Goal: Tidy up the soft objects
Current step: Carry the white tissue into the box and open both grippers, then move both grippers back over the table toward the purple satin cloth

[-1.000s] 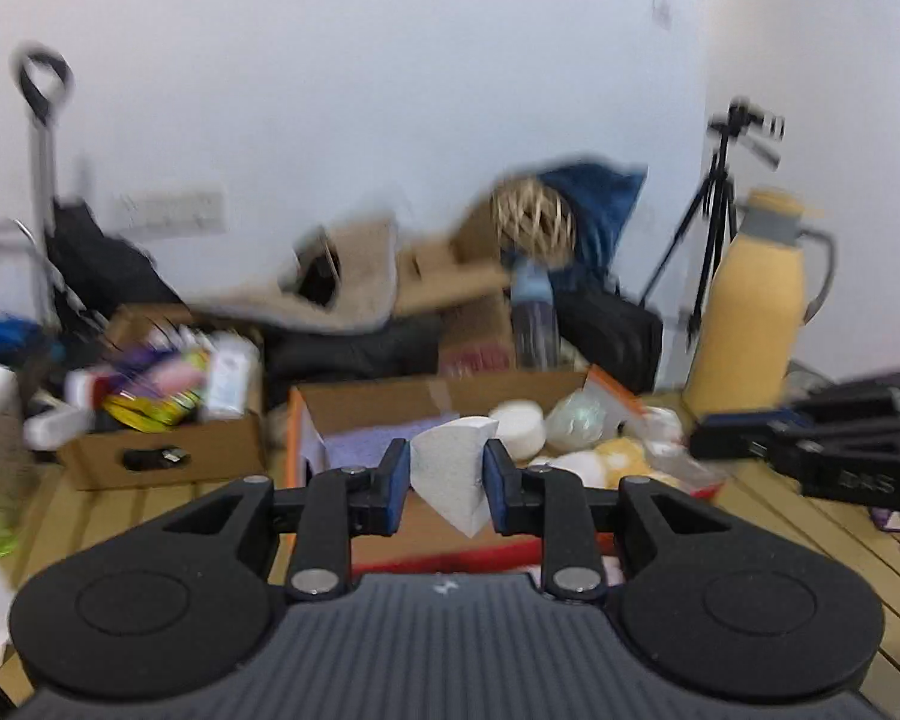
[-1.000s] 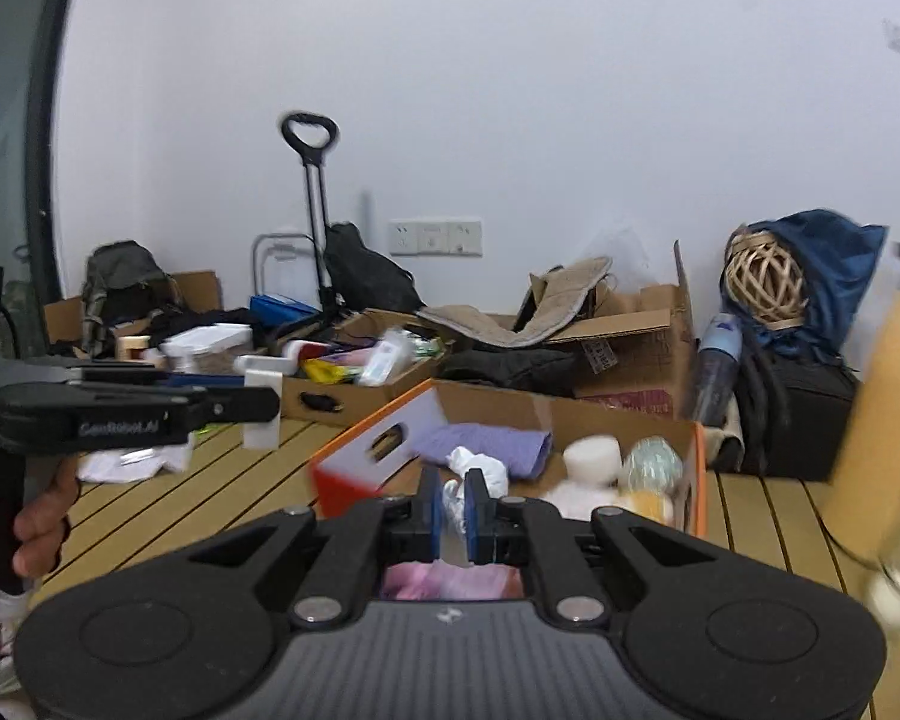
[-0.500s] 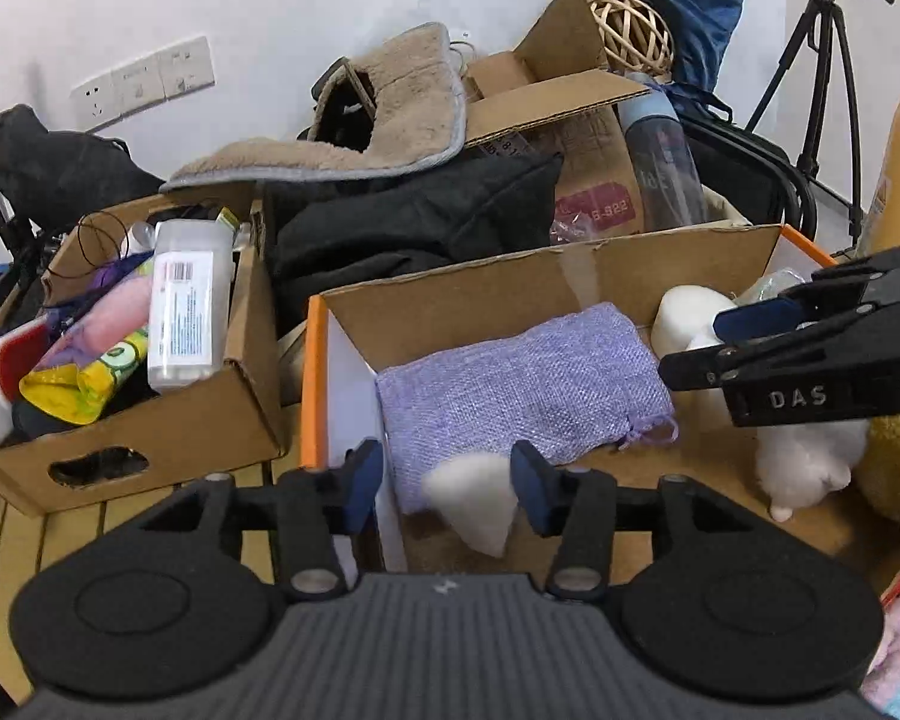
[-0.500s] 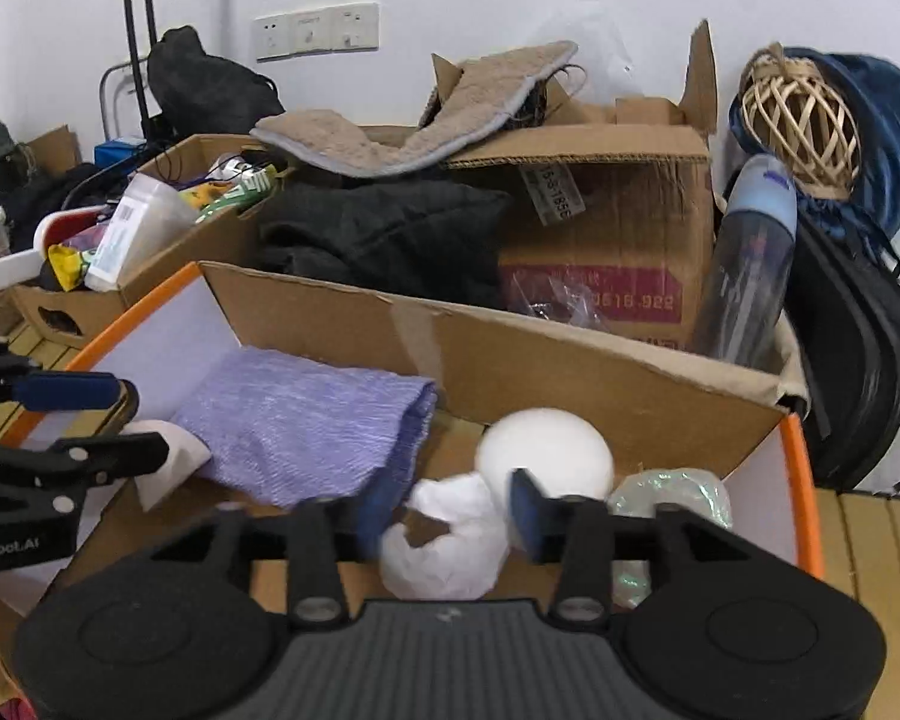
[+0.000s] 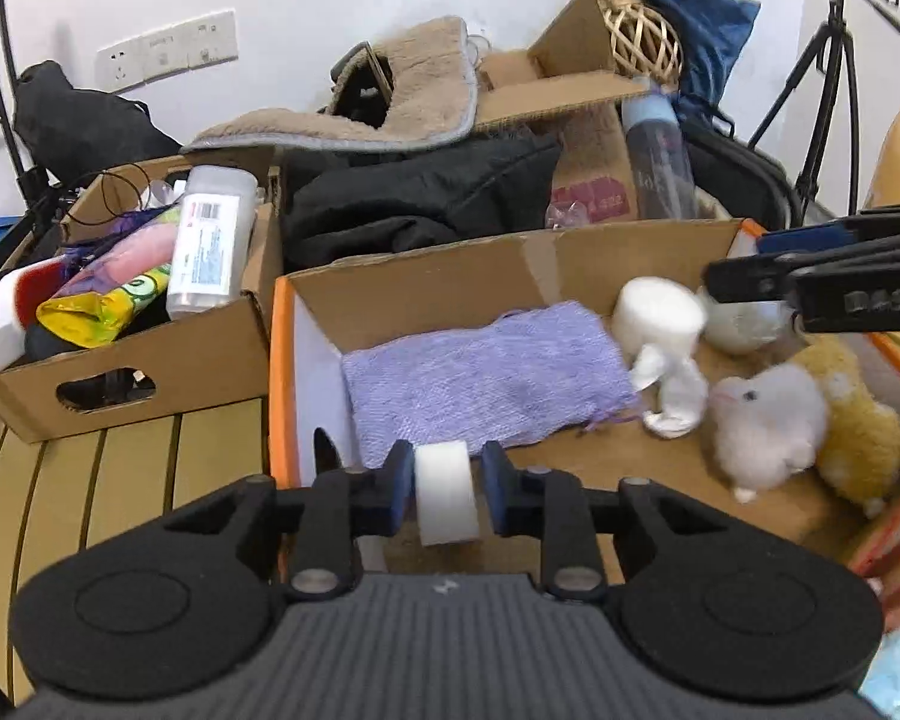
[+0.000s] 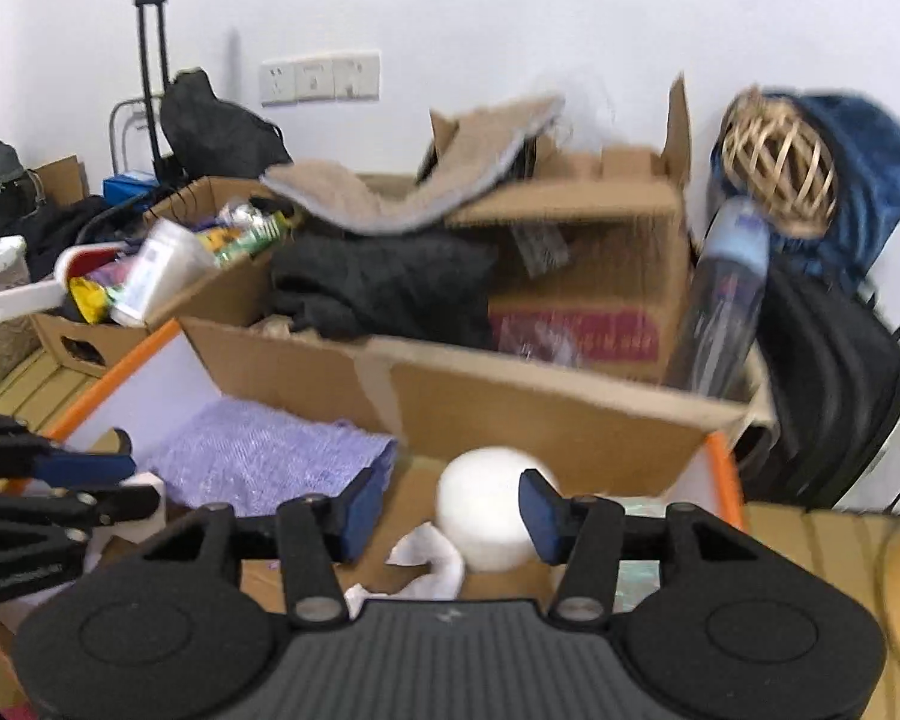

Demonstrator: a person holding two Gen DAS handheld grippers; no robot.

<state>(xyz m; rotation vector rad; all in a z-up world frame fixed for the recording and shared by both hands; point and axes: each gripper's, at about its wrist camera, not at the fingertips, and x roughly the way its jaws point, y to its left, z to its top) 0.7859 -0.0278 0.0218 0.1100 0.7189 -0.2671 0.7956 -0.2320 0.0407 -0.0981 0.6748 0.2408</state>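
Soft things are going into the box (image 5: 282, 360): my left gripper (image 5: 445, 495) has its fingers parted around a white pad (image 5: 445, 501) at the near left corner, apparently just let go. My right gripper (image 6: 450, 510) hangs wide and empty over the crumpled tissue (image 6: 432, 558). Next I'd lift both straight up, clear of the walls, toys crowding the right end.

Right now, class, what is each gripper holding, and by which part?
Neither holds anything: the left gripper has its jaws open around a loose white foam wedge; the right gripper is open and empty.
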